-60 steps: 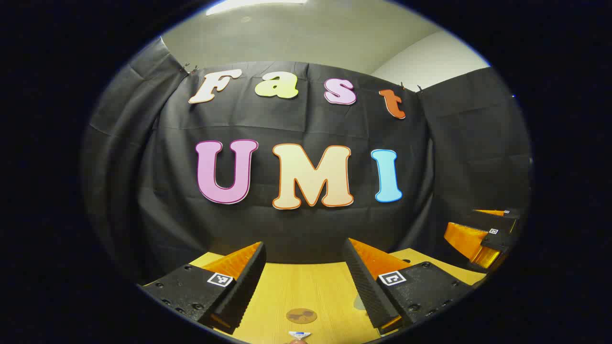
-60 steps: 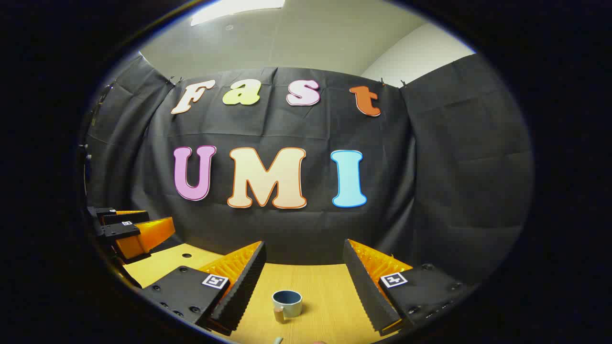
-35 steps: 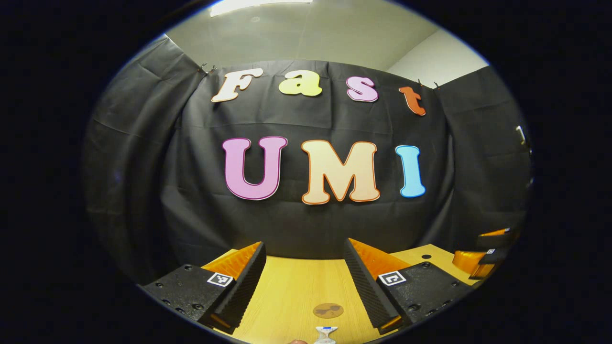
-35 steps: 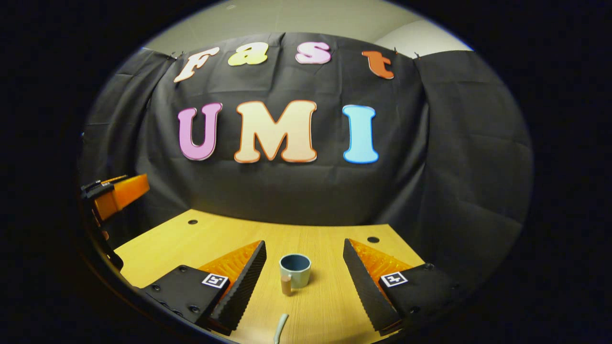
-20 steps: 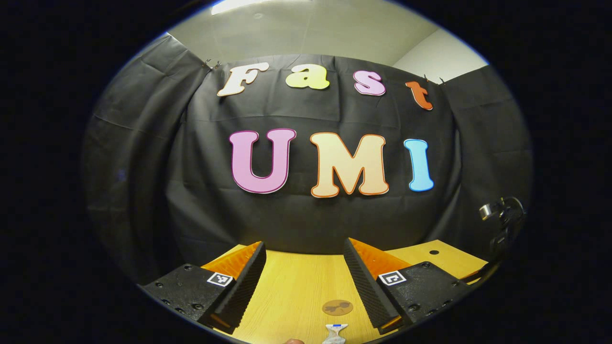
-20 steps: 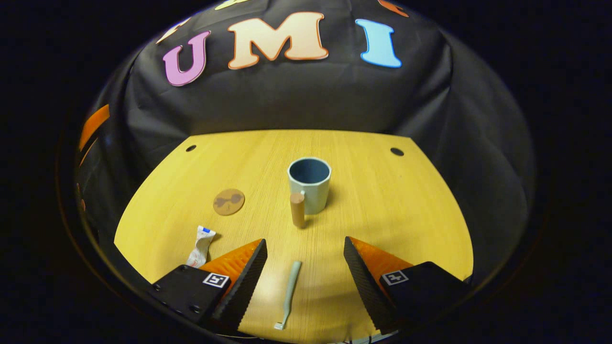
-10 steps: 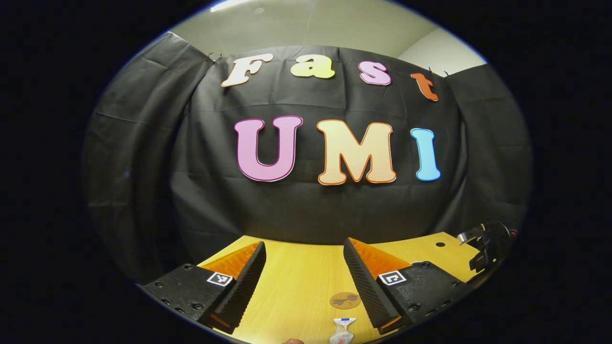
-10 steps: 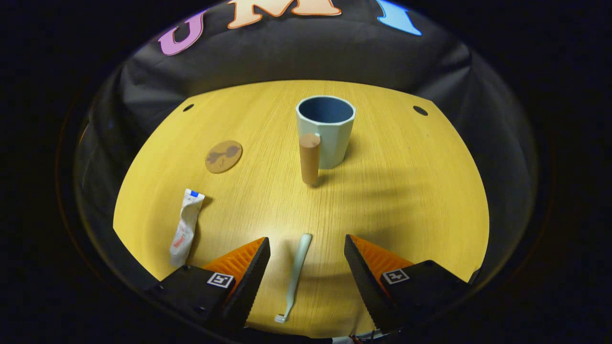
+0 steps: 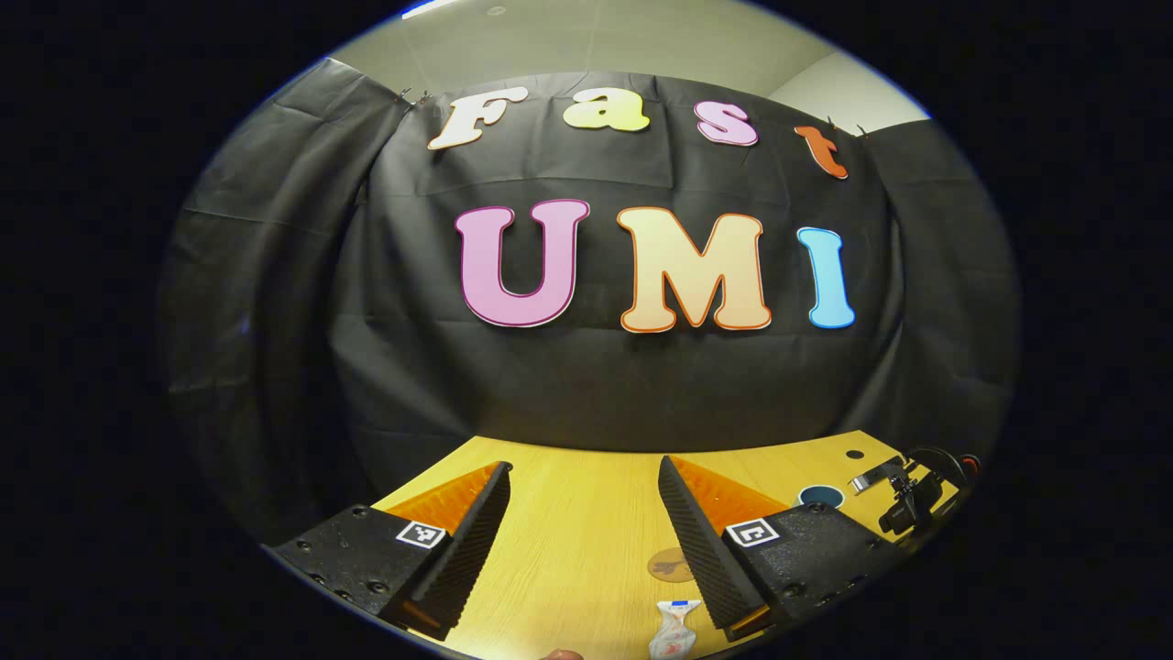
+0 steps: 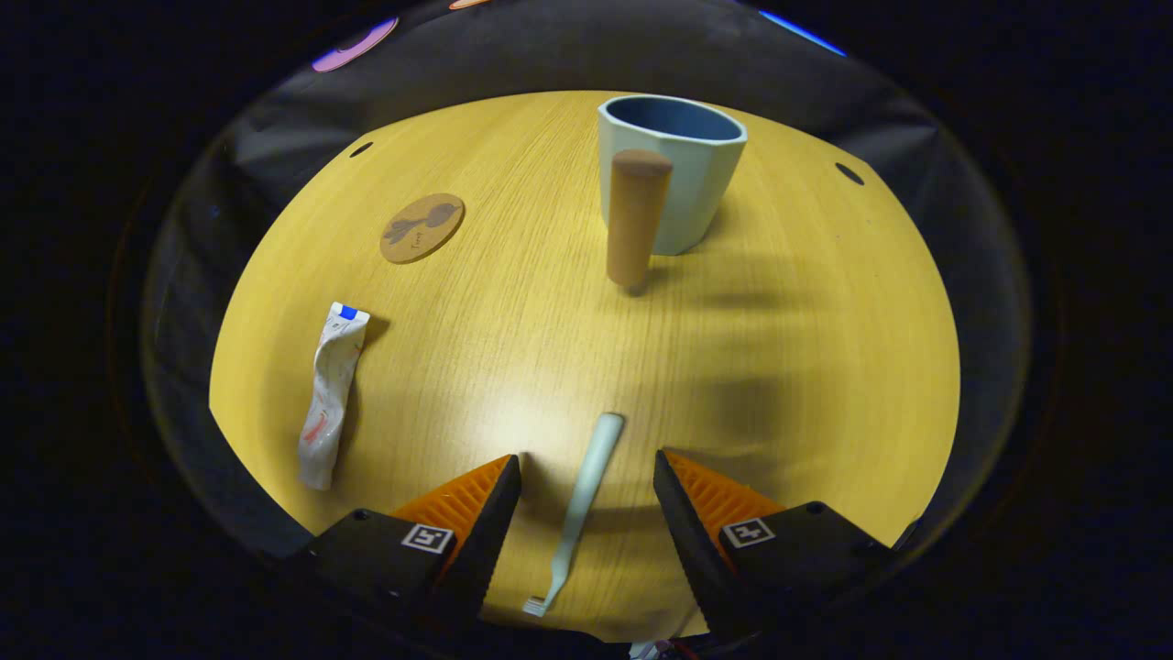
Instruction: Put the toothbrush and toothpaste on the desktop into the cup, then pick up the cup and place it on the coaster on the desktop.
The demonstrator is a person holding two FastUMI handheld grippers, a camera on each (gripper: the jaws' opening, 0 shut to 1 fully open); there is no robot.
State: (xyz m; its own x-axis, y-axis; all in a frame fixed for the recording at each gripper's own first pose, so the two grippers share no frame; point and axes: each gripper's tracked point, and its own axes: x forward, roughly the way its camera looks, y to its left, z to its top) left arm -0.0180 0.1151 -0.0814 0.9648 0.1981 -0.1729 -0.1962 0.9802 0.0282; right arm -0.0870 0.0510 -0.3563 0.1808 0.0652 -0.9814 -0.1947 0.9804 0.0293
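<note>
In the right gripper view, a pale green toothbrush (image 10: pixel 583 506) lies on the wooden desktop (image 10: pixel 806 348) between the two fingers of my open right gripper (image 10: pixel 586 469), bristles toward the camera. A pale green cup (image 10: pixel 674 174) with a wooden handle stands upright farther off. A crumpled white toothpaste tube (image 10: pixel 326 392) lies at the left, with a round brown coaster (image 10: pixel 422 227) beyond it. In the left gripper view, my left gripper (image 9: pixel 583 478) is open above the desk; the toothpaste tube (image 9: pixel 673 628) and coaster (image 9: pixel 669 565) sit near its right finger. The cup's rim (image 9: pixel 820 496) shows at the right.
The desktop has two small cable holes near its far edge (image 10: pixel 849 173) (image 10: pixel 361 148). Black cloth walls close in the desk on all sides. At the right edge of the left gripper view, part of the other gripper's hardware (image 9: pixel 907 500) hangs over the desk.
My right gripper has tilted down and moved closer to the desk, so its fingers now flank the toothbrush. The left gripper has tipped down a little and shifted slightly.
</note>
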